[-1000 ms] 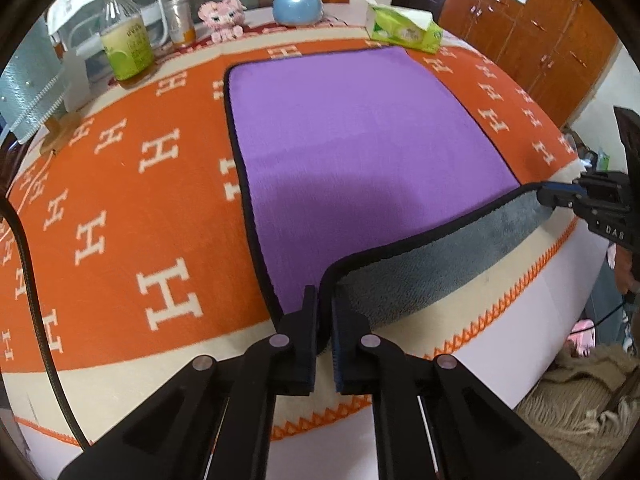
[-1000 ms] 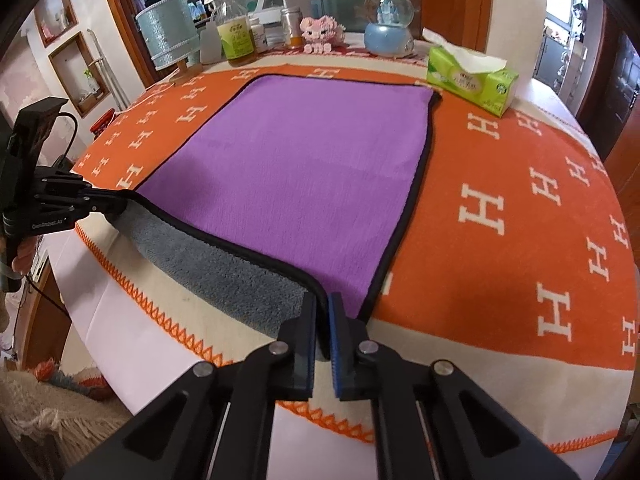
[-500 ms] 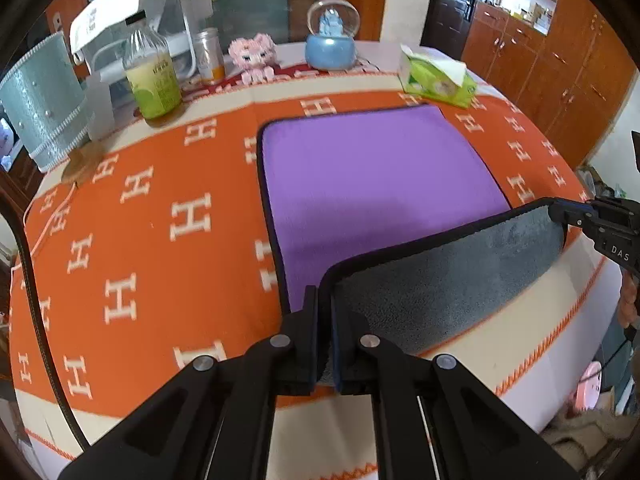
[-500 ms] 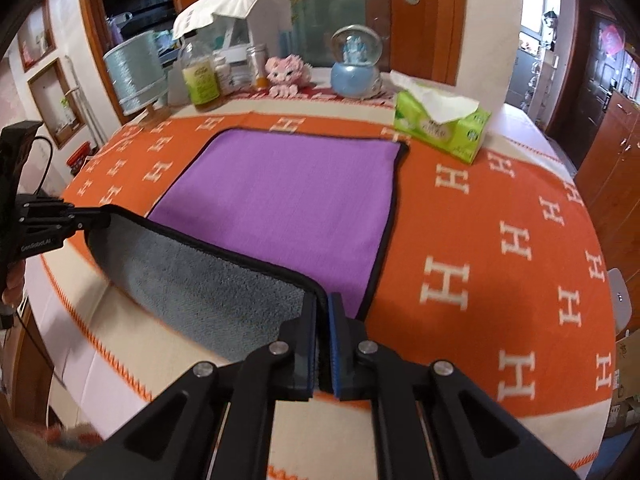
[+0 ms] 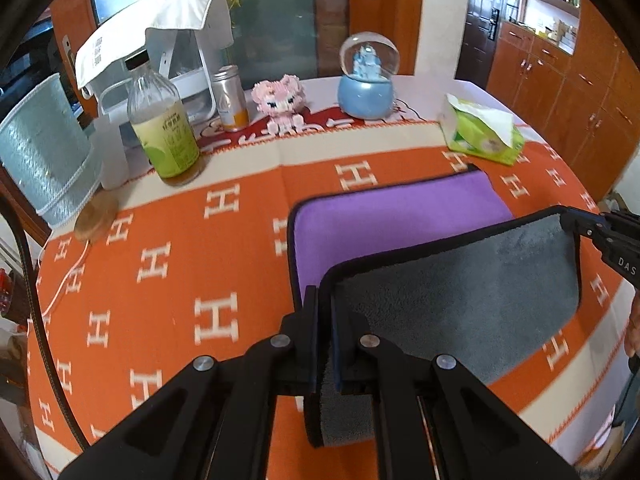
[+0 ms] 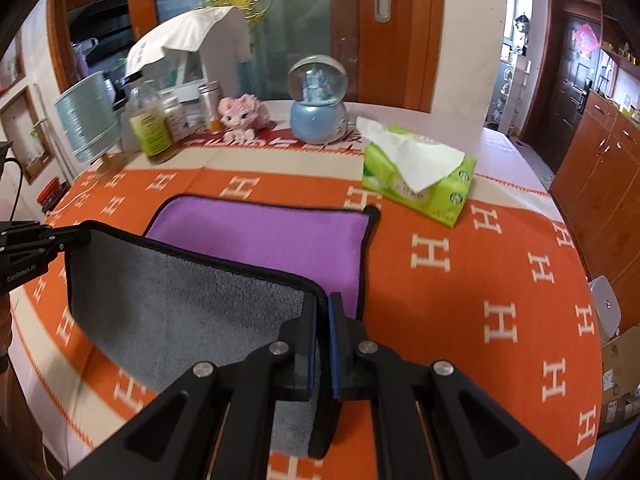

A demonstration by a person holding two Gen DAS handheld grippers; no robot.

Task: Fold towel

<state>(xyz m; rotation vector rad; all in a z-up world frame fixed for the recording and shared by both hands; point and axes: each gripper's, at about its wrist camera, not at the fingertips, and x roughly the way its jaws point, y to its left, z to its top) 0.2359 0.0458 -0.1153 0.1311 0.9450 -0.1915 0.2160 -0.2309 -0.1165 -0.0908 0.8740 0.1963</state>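
The towel is purple on top and grey underneath, with a black hem; it lies on the orange table cover. Its near edge is lifted, showing the grey underside. My left gripper is shut on the near left corner. My right gripper is shut on the near right corner; it also shows at the right edge of the left wrist view. The purple side and grey underside show in the right wrist view, where the left gripper holds the far corner of the raised edge.
At the table's back stand a green tissue pack, a blue snow globe, a pink toy, a can, a bottle and a pale blue lampshade. Wooden cabinets are to the right.
Both grippers have lifted the near edge of the towel and carried it forward over the purple side; more grey underside shows and less purple remains uncovered.
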